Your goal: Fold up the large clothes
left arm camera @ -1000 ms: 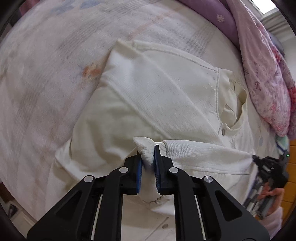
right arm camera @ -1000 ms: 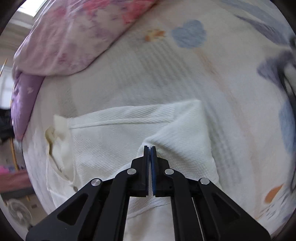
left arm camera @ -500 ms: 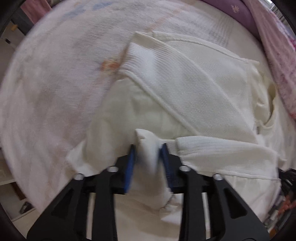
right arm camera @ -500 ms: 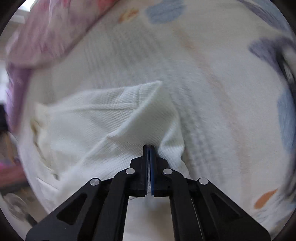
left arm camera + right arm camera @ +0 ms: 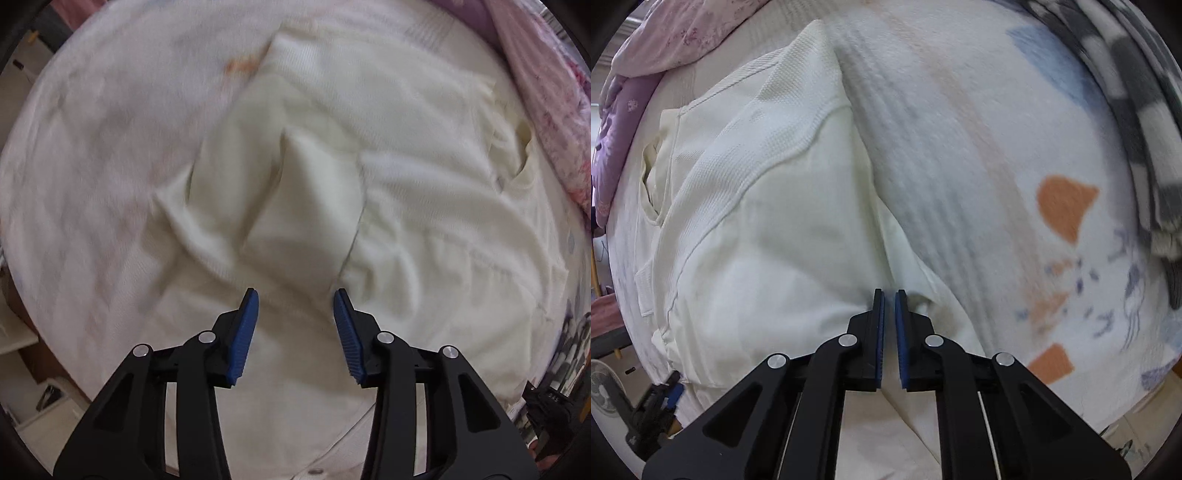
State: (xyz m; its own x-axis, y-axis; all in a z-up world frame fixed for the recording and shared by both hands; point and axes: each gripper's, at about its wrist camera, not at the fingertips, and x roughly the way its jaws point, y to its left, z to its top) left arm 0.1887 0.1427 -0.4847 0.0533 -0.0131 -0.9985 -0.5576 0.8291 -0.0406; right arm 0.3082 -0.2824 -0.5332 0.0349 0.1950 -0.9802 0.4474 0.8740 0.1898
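A cream-white waffle-knit garment with a buttoned placket (image 5: 388,155) lies spread across the middle of a bed covered in a white sheet printed with orange and blue patches (image 5: 1015,147). In the left wrist view the picture is motion-blurred; a loose sleeve end (image 5: 310,206) rests on top of the garment's body, pointing toward the head of the bed. The left gripper (image 5: 296,306) hangs just above the cloth with its blue-padded fingers spread wide apart and nothing between them.

In the right wrist view the garment's folded side edge (image 5: 857,155) runs along the bare sheet. The right gripper (image 5: 889,301) sits at that edge low on the garment, its fingers drawn nearly together with a thin gap showing; whether any cloth is pinched between the pads cannot be told.

A pink floral quilt (image 5: 546,122) and a purple pillow (image 5: 617,122) lie along the head edge of the bed, and a grey-and-white checked blanket (image 5: 1137,122) lies along the far side edge.
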